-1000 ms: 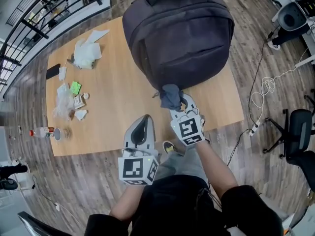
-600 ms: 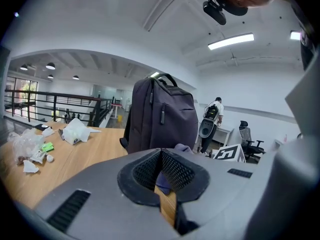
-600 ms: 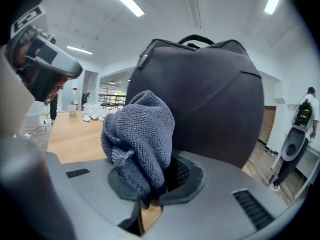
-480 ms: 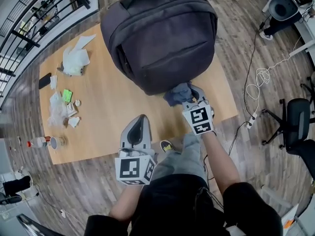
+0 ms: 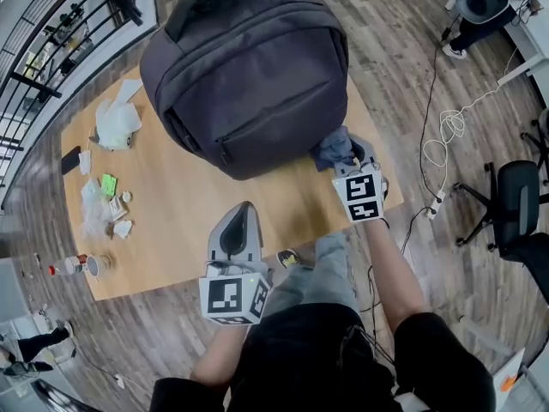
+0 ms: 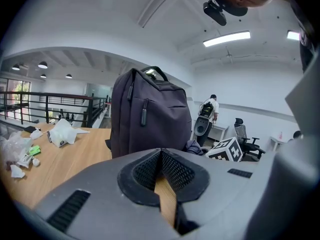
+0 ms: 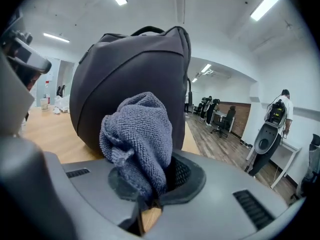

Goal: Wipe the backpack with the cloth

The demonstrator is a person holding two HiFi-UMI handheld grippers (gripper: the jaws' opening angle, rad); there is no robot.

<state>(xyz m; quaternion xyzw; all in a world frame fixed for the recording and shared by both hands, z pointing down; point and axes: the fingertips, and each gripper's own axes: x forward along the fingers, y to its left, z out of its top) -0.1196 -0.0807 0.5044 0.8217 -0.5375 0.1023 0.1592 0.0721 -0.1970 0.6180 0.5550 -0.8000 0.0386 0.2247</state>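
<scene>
A large dark backpack (image 5: 249, 71) lies on the wooden table (image 5: 189, 221); it also shows as the backpack (image 6: 147, 116) and the backpack (image 7: 130, 79) in the gripper views. My right gripper (image 5: 350, 157) is shut on a bunched blue-grey cloth (image 5: 333, 148), and the cloth (image 7: 140, 139) presses against the bag's lower right edge. My left gripper (image 5: 240, 230) hovers over the table's near edge, shut with nothing in it, well short of the bag. The left gripper (image 6: 161, 184) shows only bare table through the slit between its closed pads.
Crumpled white wrappers (image 5: 116, 123), small scraps (image 5: 107, 200), a black phone (image 5: 70, 160) and a bottle (image 5: 73, 266) lie on the table's left part. Cables (image 5: 446, 136) trail on the floor at right beside an office chair (image 5: 515, 209). A railing (image 5: 51, 50) runs at far left.
My right gripper has slid the cloth to the right along the backpack's near edge. The left gripper has barely shifted in the view.
</scene>
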